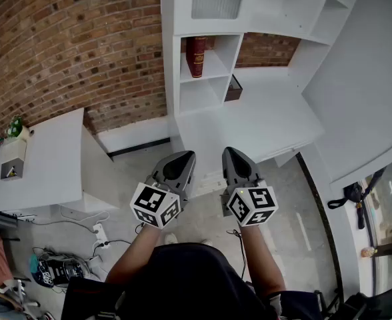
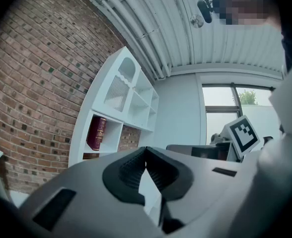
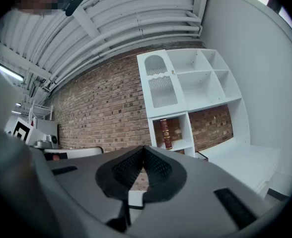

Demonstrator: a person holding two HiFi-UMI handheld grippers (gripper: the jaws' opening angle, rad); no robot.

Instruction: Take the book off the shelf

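A dark red book (image 1: 196,56) stands upright in a cubby of the white shelf unit (image 1: 209,92) against the brick wall. It also shows as the red book (image 2: 96,133) in the left gripper view and the book (image 3: 165,133) in the right gripper view. My left gripper (image 1: 183,157) and right gripper (image 1: 231,153) hang side by side well short of the shelf, pointing toward it. Both are shut with their tips meeting and nothing between them, as at the left gripper (image 2: 145,149) and the right gripper (image 3: 144,148).
A white desk surface (image 1: 263,122) juts out under the shelf, with a small dark box (image 1: 234,89) by the cubbies. A white table (image 1: 36,162) stands at the left with a small plant (image 1: 14,127). Cables and a power strip (image 1: 99,233) lie on the floor.
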